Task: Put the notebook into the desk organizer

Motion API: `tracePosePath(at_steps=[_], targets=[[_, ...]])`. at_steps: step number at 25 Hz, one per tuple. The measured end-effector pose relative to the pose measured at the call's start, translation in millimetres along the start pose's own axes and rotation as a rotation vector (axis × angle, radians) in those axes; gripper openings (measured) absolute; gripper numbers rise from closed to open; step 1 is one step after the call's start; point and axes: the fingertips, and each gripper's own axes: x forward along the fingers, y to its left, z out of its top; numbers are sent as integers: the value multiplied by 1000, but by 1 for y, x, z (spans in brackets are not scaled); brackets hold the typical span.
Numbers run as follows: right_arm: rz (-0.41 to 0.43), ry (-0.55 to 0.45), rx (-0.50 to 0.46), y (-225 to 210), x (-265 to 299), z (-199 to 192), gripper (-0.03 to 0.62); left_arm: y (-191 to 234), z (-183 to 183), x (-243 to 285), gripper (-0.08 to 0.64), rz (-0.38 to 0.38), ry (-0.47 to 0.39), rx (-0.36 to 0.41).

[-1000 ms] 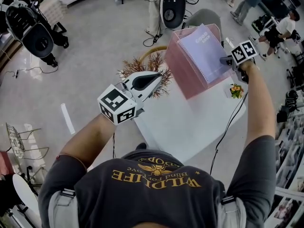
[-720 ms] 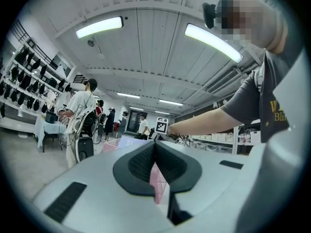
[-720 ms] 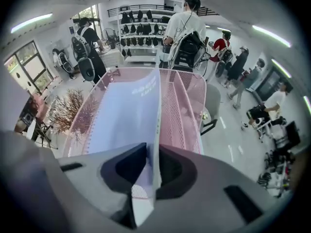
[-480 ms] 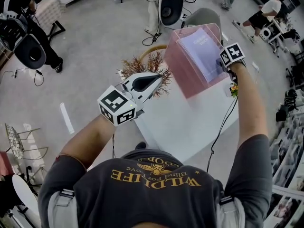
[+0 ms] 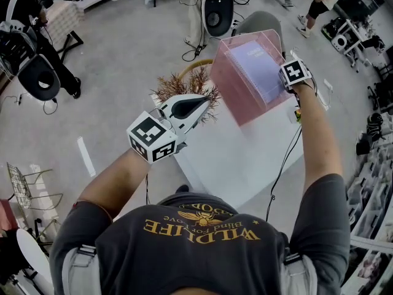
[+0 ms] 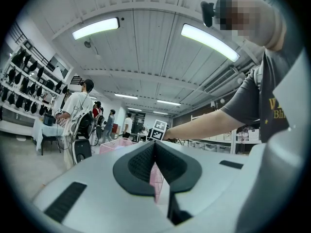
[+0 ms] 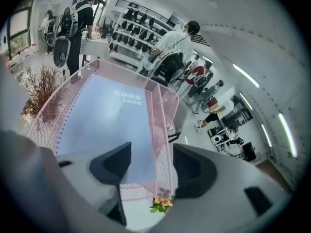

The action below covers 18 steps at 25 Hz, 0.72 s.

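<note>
Notebook, 1, inside 1 desk organizer

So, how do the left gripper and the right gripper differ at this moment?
The left gripper has its jaws shut together with nothing between them. The right gripper has its jaws apart, as they have just been opening. The notebook edge and a mesh wall of the organizer stand between them unpressed. The left gripper points level, apart from the organizer. The right gripper tilts down at its rim. Neither grips anything.
</note>
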Motion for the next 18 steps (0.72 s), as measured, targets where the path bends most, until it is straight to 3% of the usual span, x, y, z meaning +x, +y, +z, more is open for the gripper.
tracePosePath(at_steps=[7, 11, 18], targets=[[30, -235, 151, -12, -67, 12, 261, -18, 15, -1, 0, -13, -20, 23], [107, -435, 255, -3, -129, 13, 261, -34, 25, -1, 0, -22, -32, 38], [189, -738, 331, 4, -245, -44, 259, -93, 24, 12, 0, -12, -29, 59]])
